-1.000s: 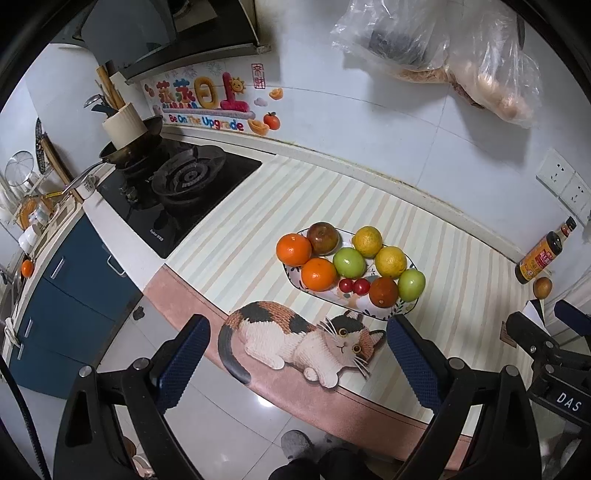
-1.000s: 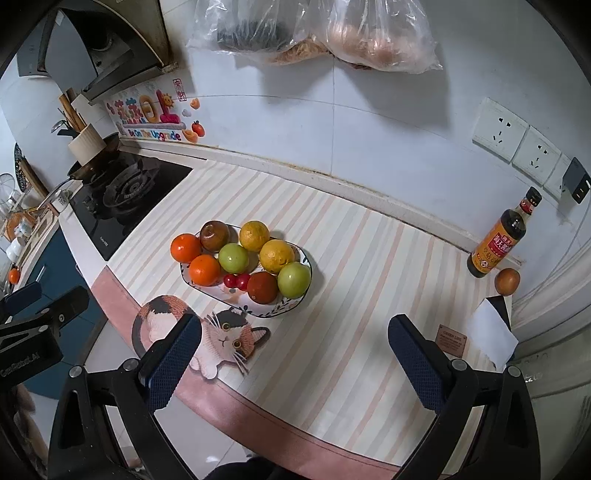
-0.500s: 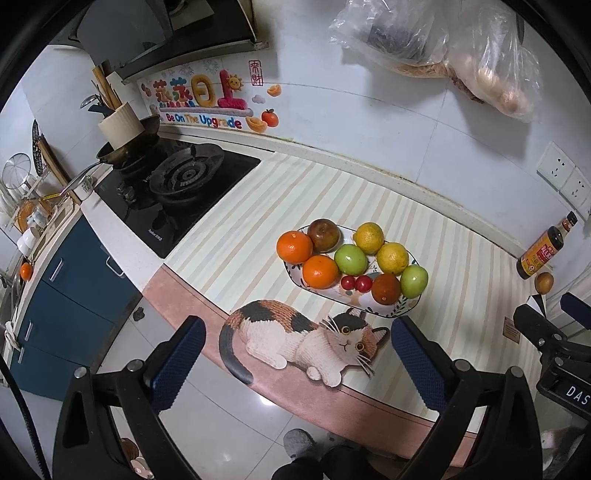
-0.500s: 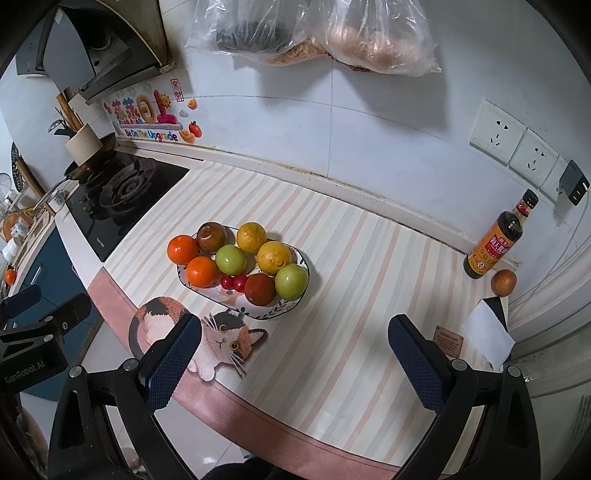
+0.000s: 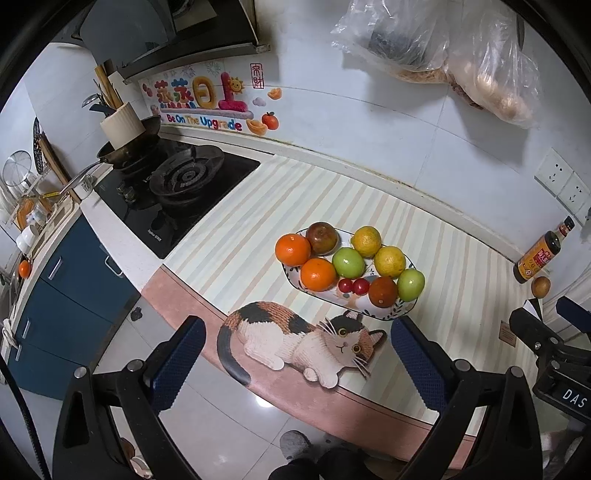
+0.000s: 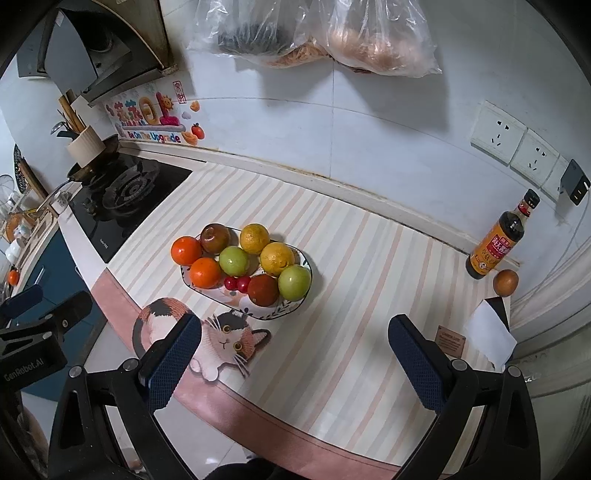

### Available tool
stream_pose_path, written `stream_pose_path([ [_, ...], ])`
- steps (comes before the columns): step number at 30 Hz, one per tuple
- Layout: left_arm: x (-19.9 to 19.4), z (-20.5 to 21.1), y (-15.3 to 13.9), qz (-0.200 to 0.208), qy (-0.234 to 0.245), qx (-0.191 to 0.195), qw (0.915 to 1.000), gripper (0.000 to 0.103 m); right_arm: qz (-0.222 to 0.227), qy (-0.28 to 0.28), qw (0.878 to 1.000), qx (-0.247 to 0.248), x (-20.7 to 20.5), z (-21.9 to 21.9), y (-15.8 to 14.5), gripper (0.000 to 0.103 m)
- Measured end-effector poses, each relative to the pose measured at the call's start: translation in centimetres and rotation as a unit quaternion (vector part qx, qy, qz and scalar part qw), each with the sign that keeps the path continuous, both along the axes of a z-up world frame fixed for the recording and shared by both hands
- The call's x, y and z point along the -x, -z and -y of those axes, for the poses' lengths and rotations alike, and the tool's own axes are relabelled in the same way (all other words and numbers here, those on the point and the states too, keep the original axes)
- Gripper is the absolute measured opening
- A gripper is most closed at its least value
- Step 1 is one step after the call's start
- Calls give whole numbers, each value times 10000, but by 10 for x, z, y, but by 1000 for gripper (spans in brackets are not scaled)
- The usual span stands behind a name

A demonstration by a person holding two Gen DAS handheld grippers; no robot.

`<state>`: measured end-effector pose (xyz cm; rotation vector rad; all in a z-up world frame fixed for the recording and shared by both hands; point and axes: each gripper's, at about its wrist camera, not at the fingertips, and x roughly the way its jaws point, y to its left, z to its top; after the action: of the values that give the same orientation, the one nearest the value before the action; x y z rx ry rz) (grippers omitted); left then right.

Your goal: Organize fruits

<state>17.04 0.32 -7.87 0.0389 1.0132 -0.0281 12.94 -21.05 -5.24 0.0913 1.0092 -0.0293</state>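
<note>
Round glossy fruits (image 5: 347, 264) fill an oval ceramic plate (image 5: 400, 314); left gripper (image 5: 295, 354) and right gripper (image 6: 293, 350) gape empty.

A home kitchen. A black gas hob (image 5: 184, 192) is sunk into the worktop (image 6: 369, 295), with a pan (image 5: 125, 147) on its far burner and an extractor hood (image 5: 166, 33) above it. The wall is white tile, with a bright sticker (image 5: 207, 103) behind the hob and power sockets (image 6: 513, 140) to the right. A sauce bottle (image 6: 496, 242) stands by the wall, a plate of fruit (image 6: 243, 266) sits on a striped mat, and bags of food (image 6: 317, 33) hang overhead. Blue cupboard doors (image 5: 62, 295) run under the worktop
</note>
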Motion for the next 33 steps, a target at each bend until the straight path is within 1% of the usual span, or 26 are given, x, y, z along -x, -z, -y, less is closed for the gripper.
stream_pose_path([
  [15,5,3,-3,-2,-33,100,9999,103,5,-104,9999,-50,-1,-3,-5,103],
  [33,5,2,-4,-16,-45,134,9999,103,3,-146,9998,-107,-3,-8,-5,103],
])
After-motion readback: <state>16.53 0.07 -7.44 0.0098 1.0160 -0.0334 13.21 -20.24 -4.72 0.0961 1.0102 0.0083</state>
